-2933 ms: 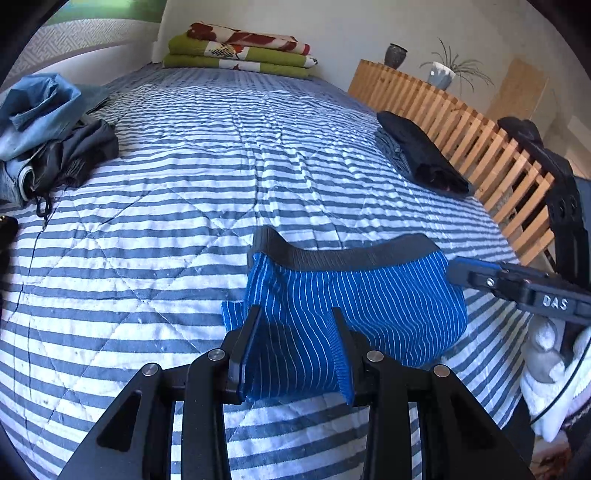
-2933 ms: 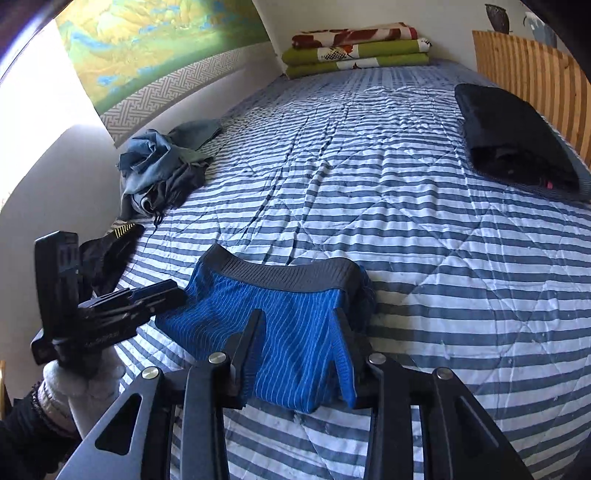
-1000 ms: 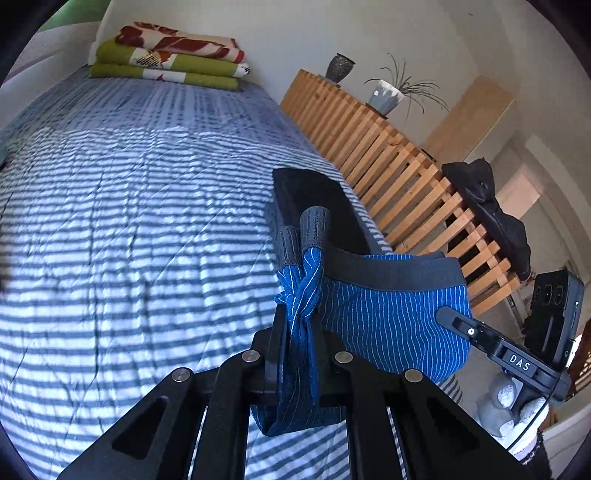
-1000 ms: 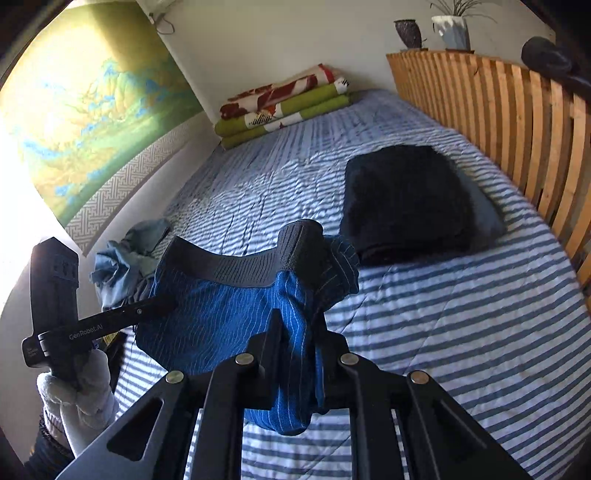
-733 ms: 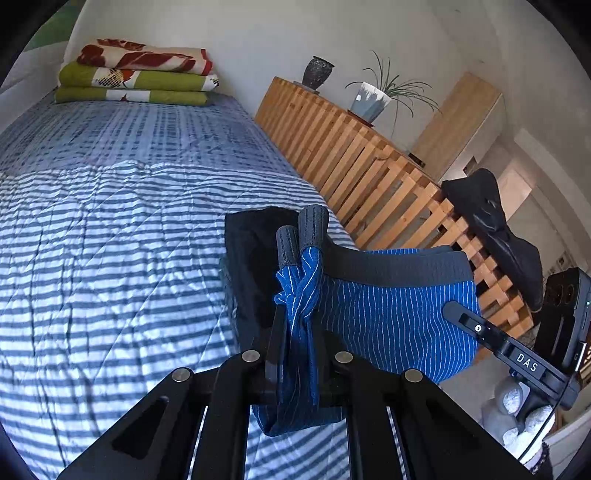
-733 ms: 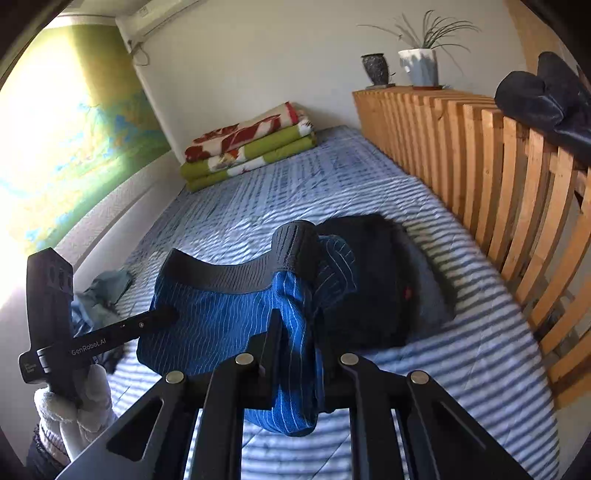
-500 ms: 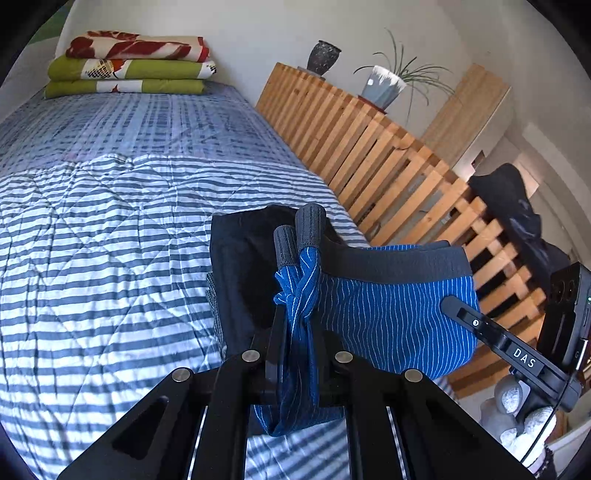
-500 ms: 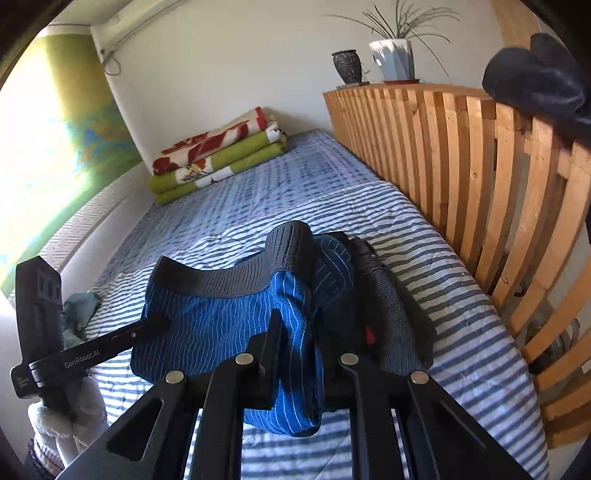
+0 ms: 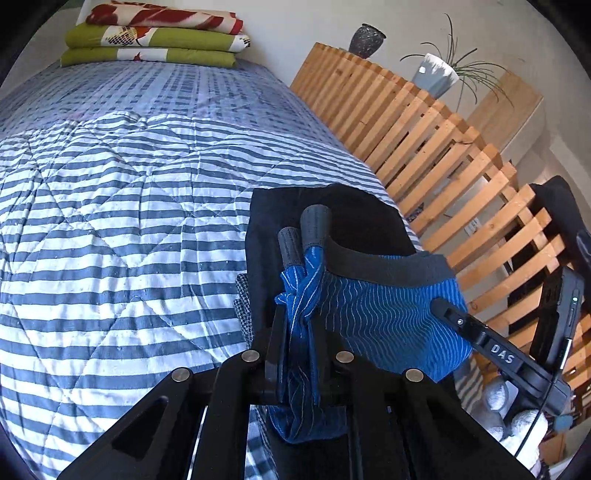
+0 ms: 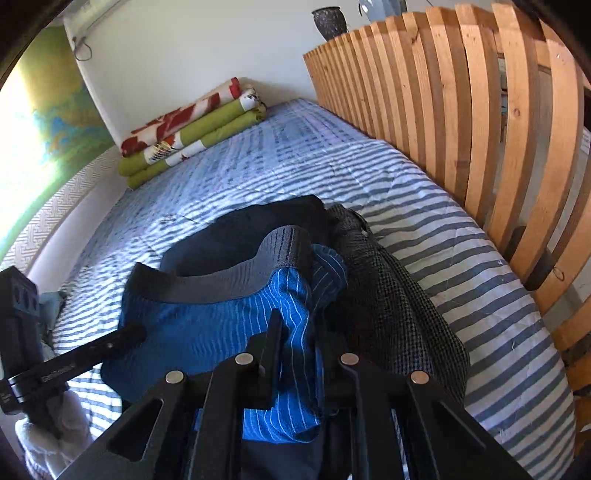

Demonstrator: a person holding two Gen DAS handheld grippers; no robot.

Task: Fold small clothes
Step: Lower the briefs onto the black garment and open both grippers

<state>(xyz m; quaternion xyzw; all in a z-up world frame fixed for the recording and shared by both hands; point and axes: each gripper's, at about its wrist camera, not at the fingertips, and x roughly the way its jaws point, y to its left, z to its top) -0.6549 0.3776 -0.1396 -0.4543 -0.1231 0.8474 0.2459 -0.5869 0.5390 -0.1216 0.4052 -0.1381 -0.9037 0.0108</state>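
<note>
Blue pin-striped briefs with a grey waistband, folded, hang between my two grippers and rest on a pile of dark folded clothes by the bed's right edge. My left gripper pinches the briefs' bunched left end, and its jaws are opening with the cloth still between them. In the right wrist view the briefs lie over the same dark pile. My right gripper grips their right end, and its jaws are opening too. A checked grey garment sticks out under the pile.
The striped quilt stretches away to the left. A wooden slatted rail runs close along the right side, with a vase and a potted plant on top. Folded blankets lie at the bed's head. A loose clothes heap sits far left.
Both grippers carried the folded briefs from the middle of the bed to the right and down. The briefs now lie on the dark folded pile beside the rail.
</note>
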